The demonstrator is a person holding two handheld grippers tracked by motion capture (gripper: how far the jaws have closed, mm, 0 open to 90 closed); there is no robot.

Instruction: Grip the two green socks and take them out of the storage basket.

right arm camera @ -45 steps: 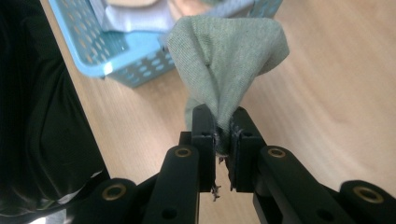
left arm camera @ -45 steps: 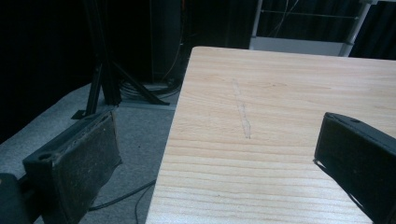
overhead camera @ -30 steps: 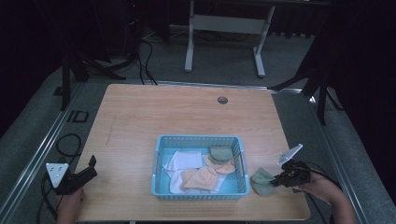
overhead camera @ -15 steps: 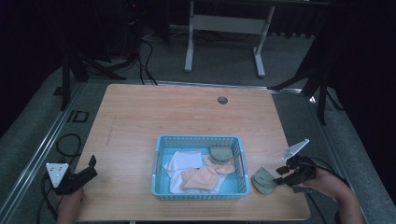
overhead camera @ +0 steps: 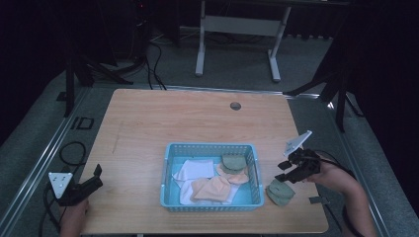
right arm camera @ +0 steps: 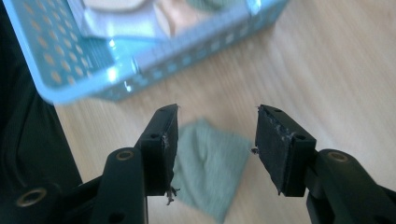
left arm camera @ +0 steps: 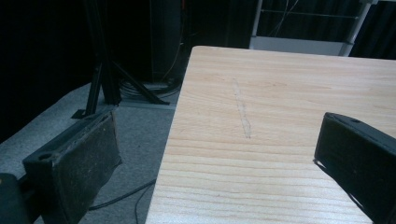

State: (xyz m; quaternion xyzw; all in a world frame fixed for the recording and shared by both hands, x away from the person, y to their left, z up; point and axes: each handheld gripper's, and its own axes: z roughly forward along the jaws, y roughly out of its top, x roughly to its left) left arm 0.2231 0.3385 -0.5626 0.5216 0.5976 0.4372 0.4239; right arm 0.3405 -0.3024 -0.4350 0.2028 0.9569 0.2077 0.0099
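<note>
Lying flat on the table (overhead camera: pixel 148 123) just right of the blue basket (overhead camera: pixel 212 148), the green cloth (overhead camera: pixel 280 192) sits under the right gripper (overhead camera: pixel 285 171), whose jaws stand apart with nothing between them, the cloth showing in the gap in the right gripper view (right arm camera: pixel 210 163). It looks soft, light and limp, likely a small folded piece, though blur hides its weave; a pinch on a raised fold or a corner should lift it, and it would droop once up. More cloths, white (overhead camera: pixel 190 170), orange (overhead camera: pixel 212 187) and green (overhead camera: pixel 233 162), lie in the basket. At the table's near left edge, the left gripper (overhead camera: pixel 96 177) is spread wide and empty.
</note>
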